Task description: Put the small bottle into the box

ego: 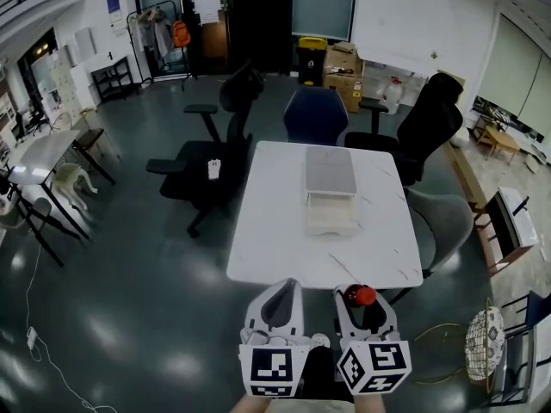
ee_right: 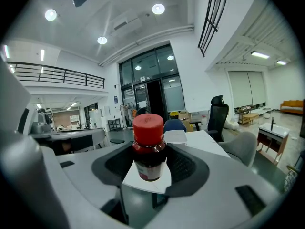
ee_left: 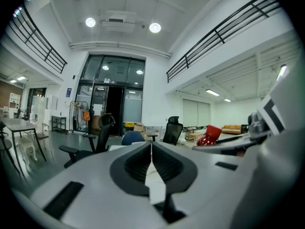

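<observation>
This is a large open office or lab hall: swivel office chairs (ego: pixel 430 119) stand round a white table (ego: pixel 275 231) on a dark polished floor (ego: pixel 129 317), with more desks (ego: pixel 39 155) and a coat rack (ego: pixel 148 28) toward the left wall. Cardboard boxes (ego: pixel 343 67) are stacked near tall glass doors (ee_left: pixel 112 104). A railed upper gallery (ee_left: pixel 214 35) runs under a high ceiling with round lights (ee_left: pixel 155 27).
</observation>
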The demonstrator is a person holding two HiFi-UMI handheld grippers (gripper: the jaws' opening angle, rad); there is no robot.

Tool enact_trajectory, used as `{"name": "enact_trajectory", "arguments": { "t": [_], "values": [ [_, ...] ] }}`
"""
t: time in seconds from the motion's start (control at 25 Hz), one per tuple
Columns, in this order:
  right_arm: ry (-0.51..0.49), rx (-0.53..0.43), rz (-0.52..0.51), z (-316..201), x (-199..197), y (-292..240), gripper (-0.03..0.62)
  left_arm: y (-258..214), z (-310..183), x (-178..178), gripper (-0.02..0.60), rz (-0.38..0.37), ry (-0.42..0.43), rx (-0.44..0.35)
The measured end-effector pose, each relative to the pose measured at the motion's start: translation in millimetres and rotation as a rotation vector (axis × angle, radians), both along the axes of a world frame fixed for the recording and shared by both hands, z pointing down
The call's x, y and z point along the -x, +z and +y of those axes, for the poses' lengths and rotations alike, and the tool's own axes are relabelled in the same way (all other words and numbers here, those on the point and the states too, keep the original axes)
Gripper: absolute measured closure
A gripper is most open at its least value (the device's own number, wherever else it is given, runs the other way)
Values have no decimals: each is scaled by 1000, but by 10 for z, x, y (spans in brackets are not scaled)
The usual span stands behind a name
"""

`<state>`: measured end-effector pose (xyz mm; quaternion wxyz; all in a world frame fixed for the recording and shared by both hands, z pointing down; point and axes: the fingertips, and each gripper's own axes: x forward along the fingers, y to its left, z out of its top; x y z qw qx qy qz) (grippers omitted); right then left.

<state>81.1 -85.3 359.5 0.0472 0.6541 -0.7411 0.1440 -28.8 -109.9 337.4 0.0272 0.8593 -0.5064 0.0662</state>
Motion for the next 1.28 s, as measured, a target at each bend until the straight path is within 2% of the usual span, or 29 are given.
{"name": "enact_trajectory", "arguments": {
  "t": [0.48, 1.28],
  "values": [
    [-20, 29, -10, -695, -101, 50, 370, 64, -673, -61, 561, -2, -31, 29],
    [-59, 92, -23, -2237, -696, 290, 370, 250, -2148, -633, 561, -23, -72, 76]
  ]
}}
